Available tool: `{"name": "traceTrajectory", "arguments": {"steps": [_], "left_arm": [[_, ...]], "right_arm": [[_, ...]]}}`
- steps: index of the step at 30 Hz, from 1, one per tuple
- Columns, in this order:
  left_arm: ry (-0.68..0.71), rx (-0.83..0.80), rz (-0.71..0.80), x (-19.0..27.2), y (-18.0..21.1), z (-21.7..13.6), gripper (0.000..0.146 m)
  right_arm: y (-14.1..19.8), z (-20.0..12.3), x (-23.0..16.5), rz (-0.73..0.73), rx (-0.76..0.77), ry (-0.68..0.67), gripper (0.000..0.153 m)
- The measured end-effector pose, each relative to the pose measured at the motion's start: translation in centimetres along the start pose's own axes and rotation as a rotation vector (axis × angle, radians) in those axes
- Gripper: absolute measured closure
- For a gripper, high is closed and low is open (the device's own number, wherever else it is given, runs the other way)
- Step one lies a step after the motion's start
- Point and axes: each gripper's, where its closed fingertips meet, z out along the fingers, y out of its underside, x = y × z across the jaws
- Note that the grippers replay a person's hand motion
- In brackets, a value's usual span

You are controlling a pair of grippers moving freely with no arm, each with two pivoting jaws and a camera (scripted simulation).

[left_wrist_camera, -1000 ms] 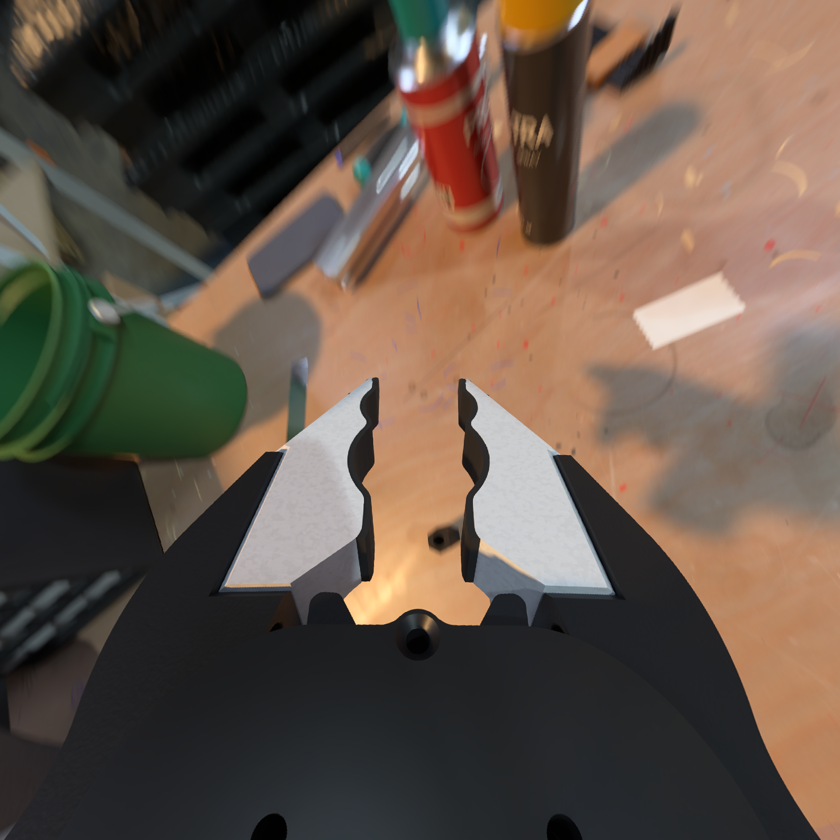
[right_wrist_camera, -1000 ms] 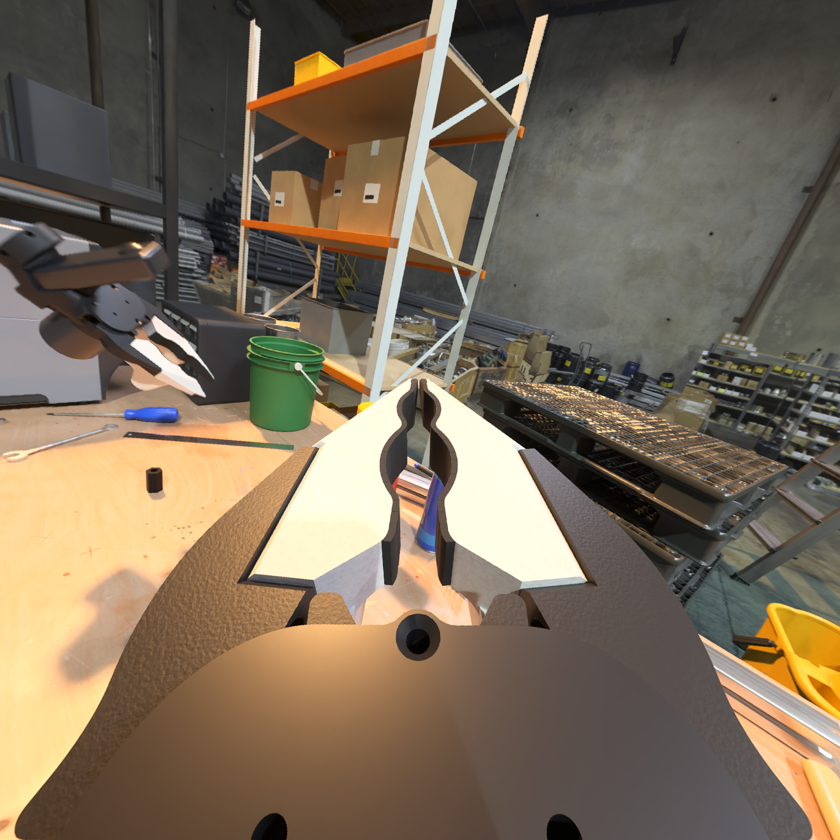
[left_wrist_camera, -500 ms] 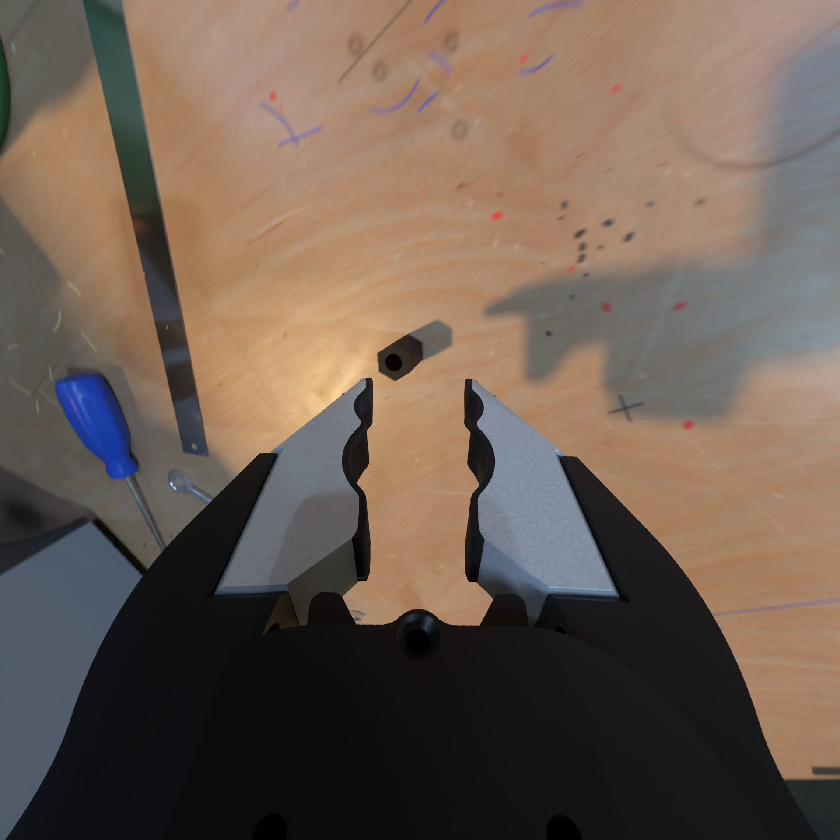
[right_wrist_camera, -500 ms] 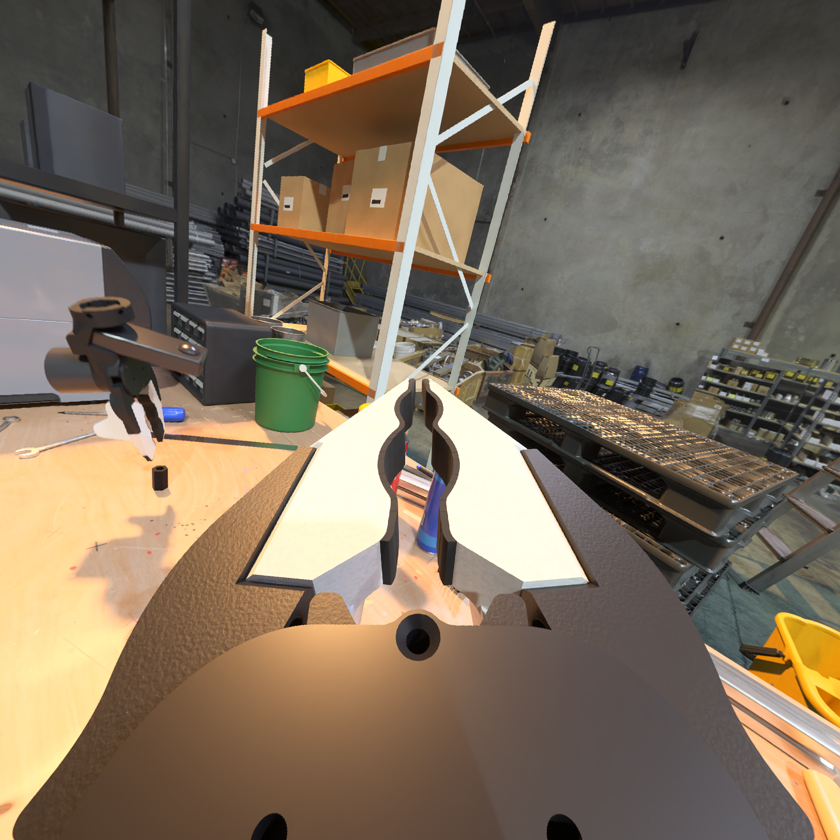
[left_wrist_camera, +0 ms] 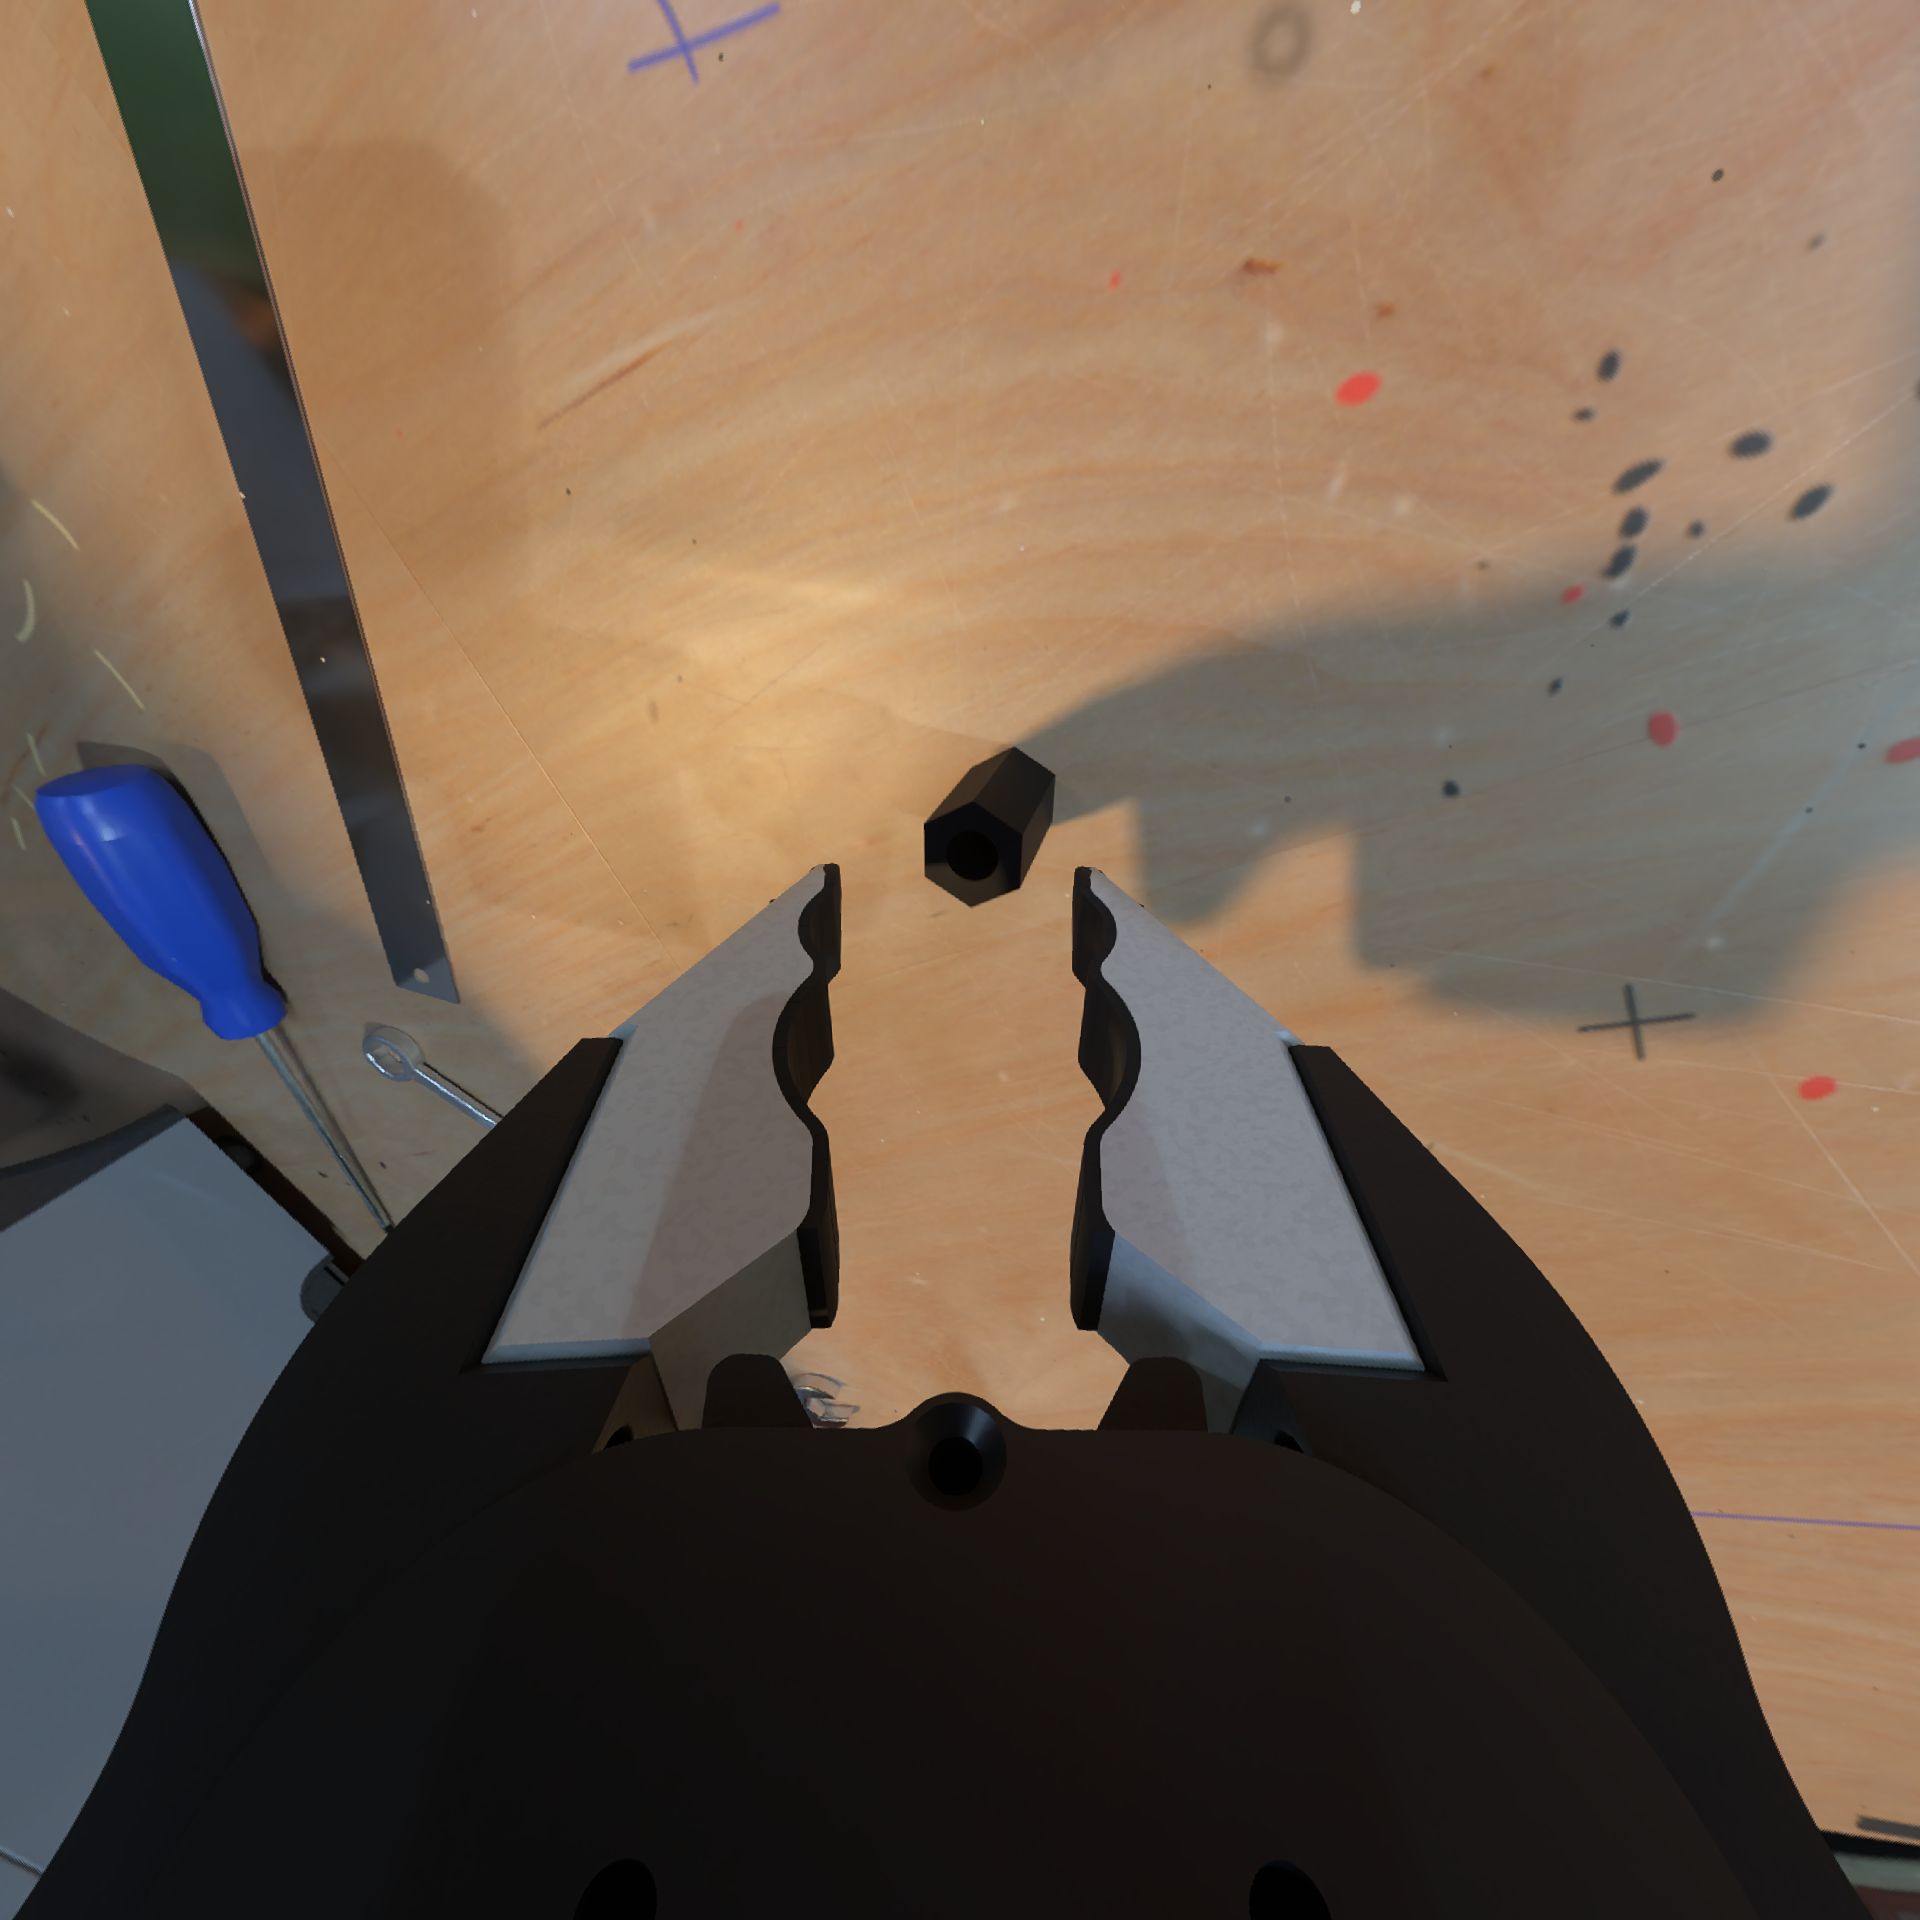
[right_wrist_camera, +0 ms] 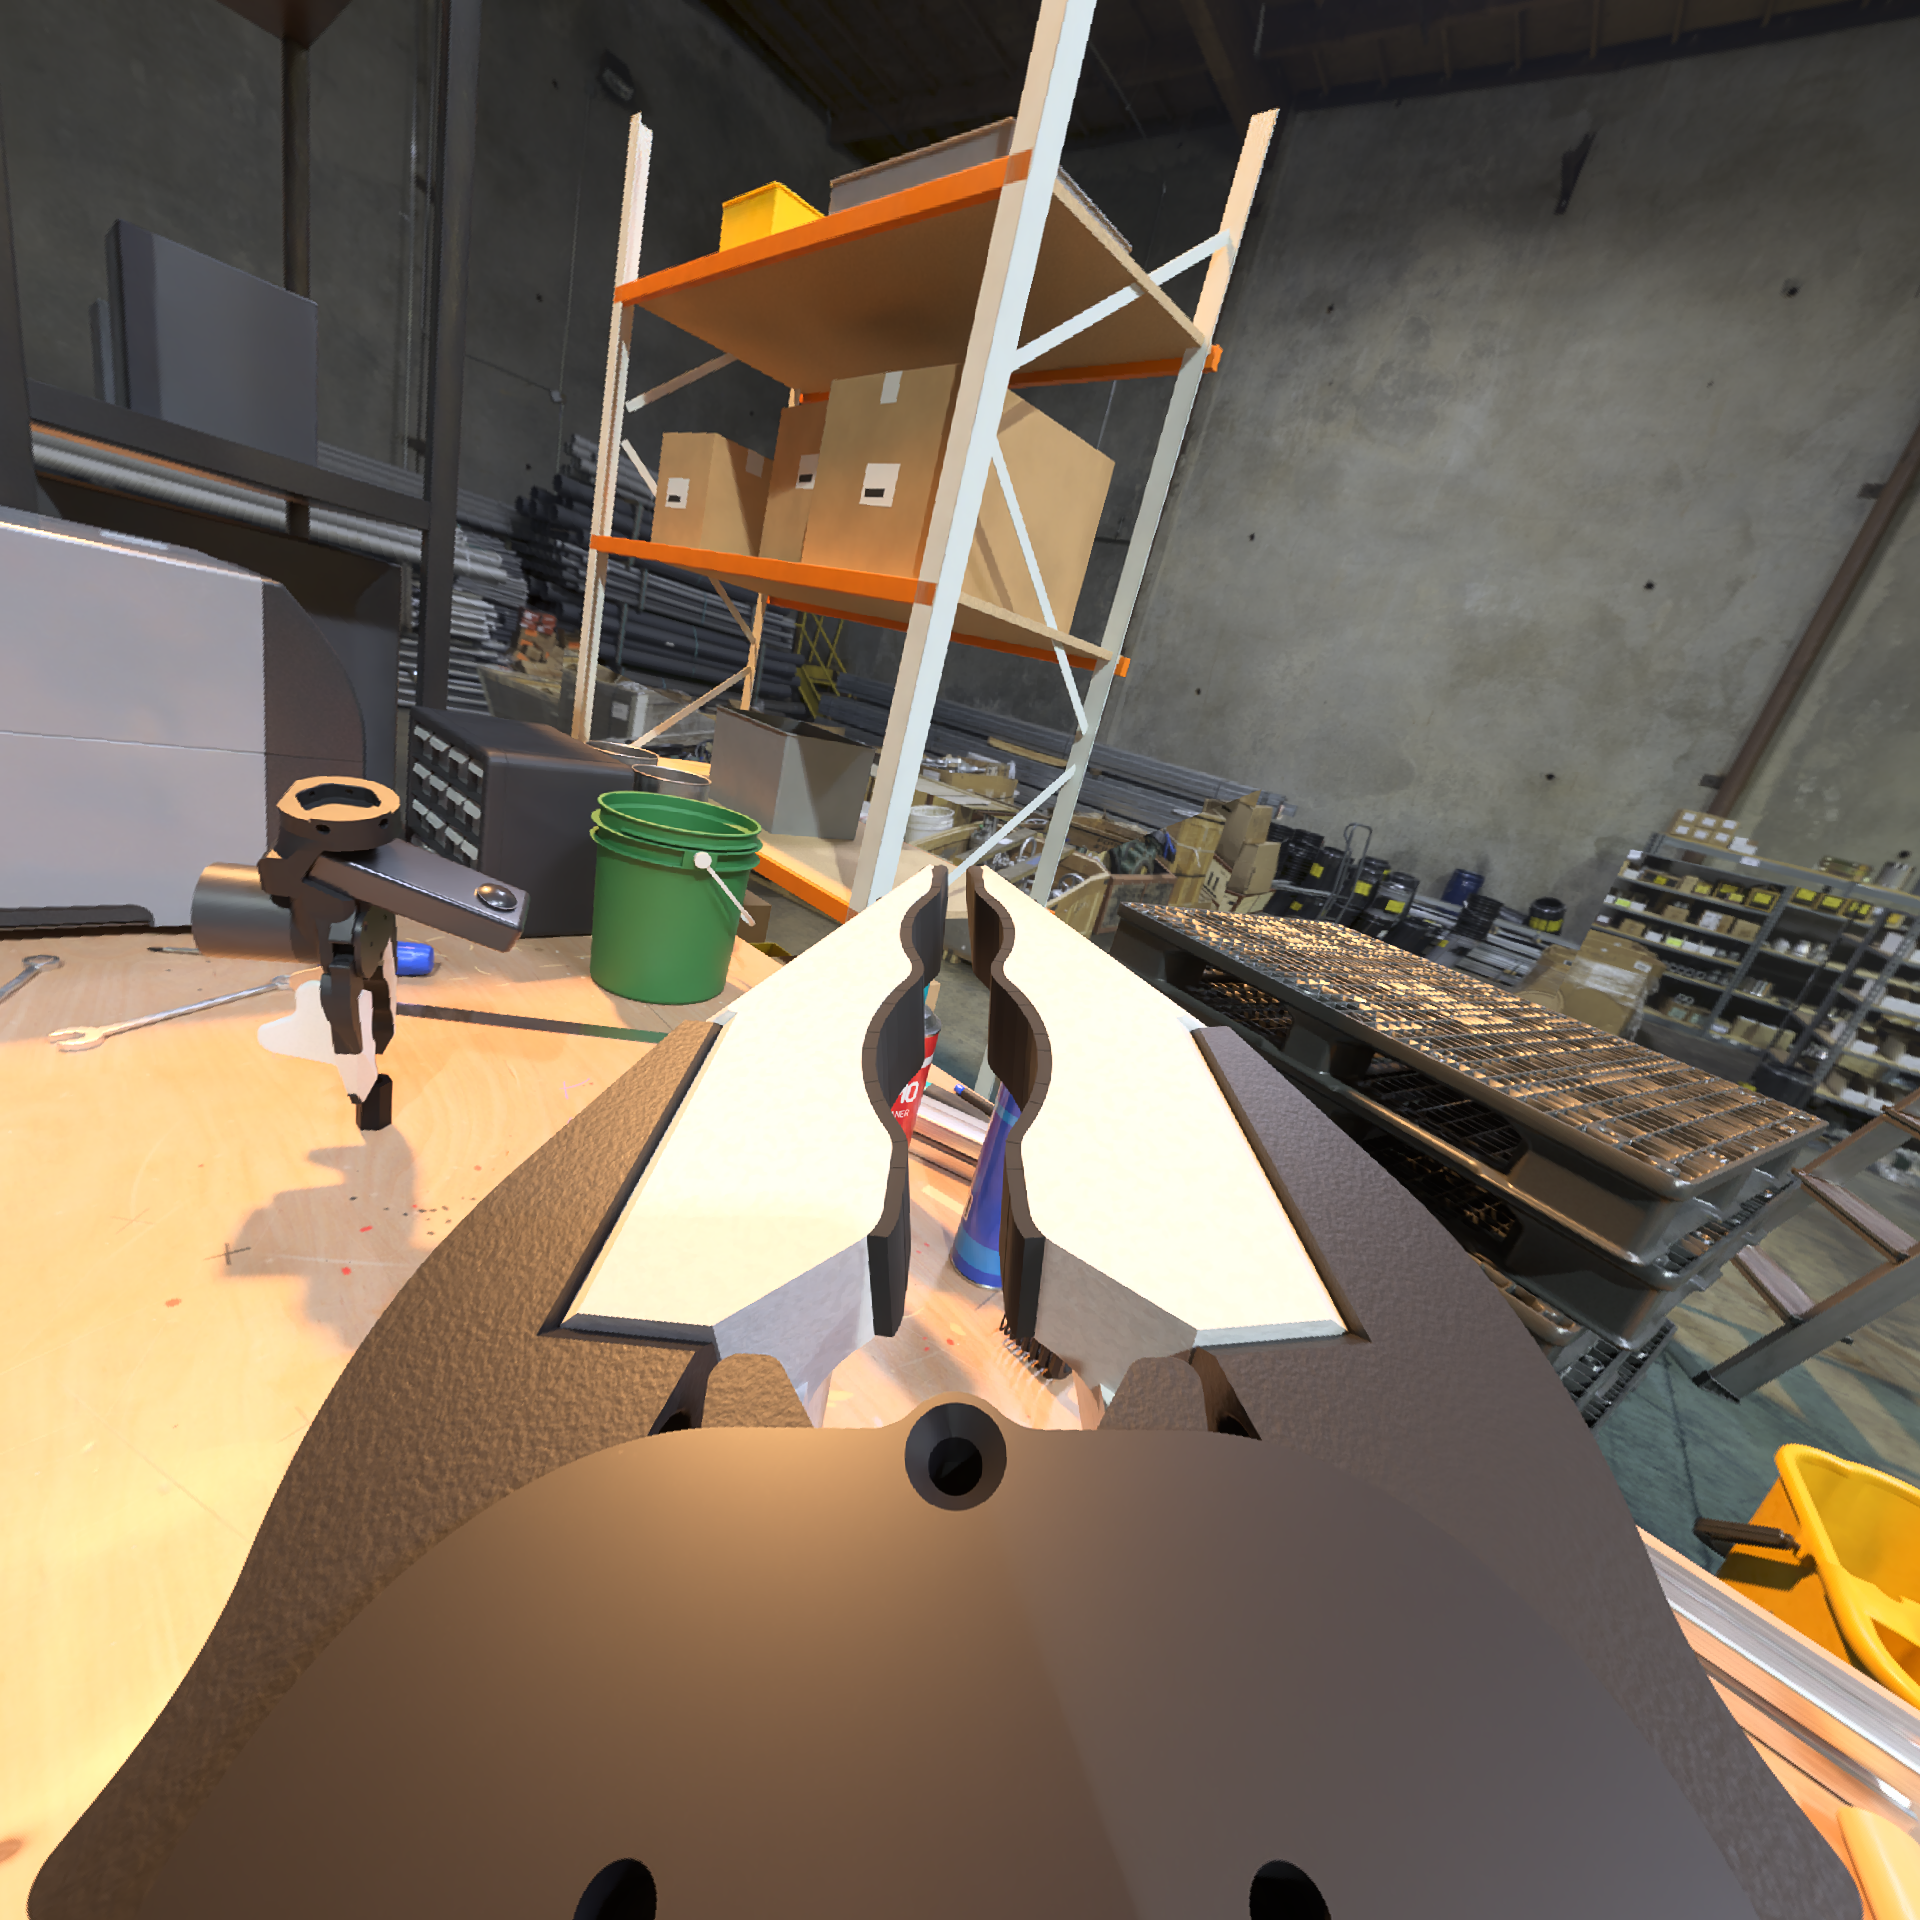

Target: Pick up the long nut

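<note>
On the bench: the long nut (left_wrist_camera: 987, 828) is standing on the plywood, just beyond the fingertips.
Change: the left gripper (left_wrist_camera: 956, 883) is dropping closer, jaws apart, the nut now nearly centred.
Meaning: closing looks imminent.
Right gripper (right_wrist_camera: 956, 883): idling, jaws nearly together, empty.

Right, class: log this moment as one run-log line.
step: approach | left gripper: open, above long nut, not gripping | nut: upright on workbench | right gripper: nearly closed, empty
</note>
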Motion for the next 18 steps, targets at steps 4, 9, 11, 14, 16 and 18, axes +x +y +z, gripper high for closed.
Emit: {"name": "traceTrajectory", "arguments": {"steps": [4, 9, 11, 14, 16, 18], "left_arm": [[-0.011, -0.006, -0.002, 0.1, -0.4, 0.6, 0.100], [-0.013, -0.035, -0.013, 0.2, -0.3, 1.4, 0.104], [-0.014, -0.038, -0.015, 0.2, -0.3, 1.5, 0.110], [-0.002, -0.062, -0.018, 0.4, 0.2, 1.6, 0.119], [0.005, -0.059, -0.006, 0.4, 0.4, 1.7, 0.122], [0.005, -0.049, 0.006, 0.3, 0.4, 1.6, 0.123]], "right_arm": [[0.1, 0.3, -0.3, -0.016, -0.009, -0.004, 0.149], [0.1, 0.4, -0.4, -0.039, -0.016, -0.001, 0.149], [0.1, 0.4, -0.5, -0.039, -0.015, -0.005, 0.149], [0.1, 0.5, -0.7, -0.039, -0.016, -0.010, 0.149], [0.2, 0.6, -0.8, -0.042, -0.019, -0.012, 0.149], [0.2, 0.7, -1.0, -0.047, -0.022, -0.014, 0.149]]}}
